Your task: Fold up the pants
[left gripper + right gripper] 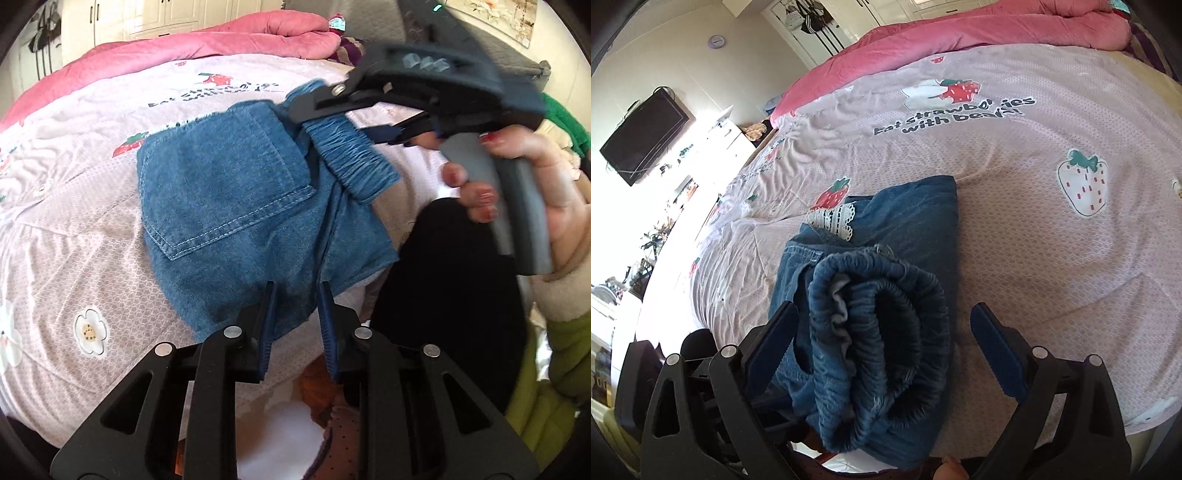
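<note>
Folded blue denim pants [221, 192] lie on the strawberry-print bedsheet [74, 221], back pocket up. My left gripper [297, 291] has its jaws drawn close on the near edge of the denim, which fills the narrow gap between the blue pads. In the right wrist view the elastic waistband [879, 332] is curled up in a loop on top of the pants [916, 221]. My right gripper [884, 306] stands wide open on either side of that loop, pads clear of it. The left wrist view shows the right gripper [332, 125] over the waistband [351, 158], held by a hand [517, 177].
A pink quilt [960, 33] is bunched along the far side of the bed. A green garment [561, 114] lies at the right. The person's dark trouser leg [443, 277] stands against the bed's near edge. A television [646, 136] hangs on the left wall.
</note>
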The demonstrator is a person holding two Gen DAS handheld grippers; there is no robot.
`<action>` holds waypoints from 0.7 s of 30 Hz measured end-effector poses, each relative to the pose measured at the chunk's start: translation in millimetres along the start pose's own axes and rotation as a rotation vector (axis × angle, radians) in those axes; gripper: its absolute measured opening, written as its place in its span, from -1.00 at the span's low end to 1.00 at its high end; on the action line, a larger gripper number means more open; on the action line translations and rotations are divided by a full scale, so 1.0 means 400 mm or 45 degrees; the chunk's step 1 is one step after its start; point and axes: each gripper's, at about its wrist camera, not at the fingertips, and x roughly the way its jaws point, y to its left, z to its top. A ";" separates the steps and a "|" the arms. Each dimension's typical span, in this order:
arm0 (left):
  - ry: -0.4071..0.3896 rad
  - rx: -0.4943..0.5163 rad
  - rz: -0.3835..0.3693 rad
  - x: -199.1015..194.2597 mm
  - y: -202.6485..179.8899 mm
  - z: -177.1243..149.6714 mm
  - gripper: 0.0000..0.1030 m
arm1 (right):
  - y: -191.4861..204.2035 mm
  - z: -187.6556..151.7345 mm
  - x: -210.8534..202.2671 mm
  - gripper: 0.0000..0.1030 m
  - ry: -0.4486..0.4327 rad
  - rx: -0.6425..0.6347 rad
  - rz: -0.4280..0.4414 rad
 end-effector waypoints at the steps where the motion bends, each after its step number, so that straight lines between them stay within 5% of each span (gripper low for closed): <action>1: -0.015 -0.009 -0.025 -0.023 0.002 -0.003 -0.38 | -0.001 -0.002 0.000 0.82 0.000 0.004 0.007; 3: -0.049 -0.021 -0.005 -0.060 0.012 0.006 0.04 | -0.005 -0.010 -0.005 0.83 -0.001 0.010 0.010; 5: -0.092 -0.070 0.029 -0.097 0.038 0.017 0.11 | -0.007 -0.019 -0.015 0.84 -0.009 0.007 -0.001; 9: -0.133 -0.170 0.084 -0.127 0.101 0.056 0.57 | -0.008 -0.034 -0.046 0.86 -0.047 0.004 -0.019; 15: -0.137 -0.243 0.192 -0.127 0.159 0.106 0.81 | 0.011 -0.042 -0.098 0.90 -0.098 -0.055 -0.041; 21: -0.145 -0.259 0.215 -0.111 0.175 0.148 0.82 | 0.031 -0.030 -0.111 0.91 -0.115 -0.120 -0.057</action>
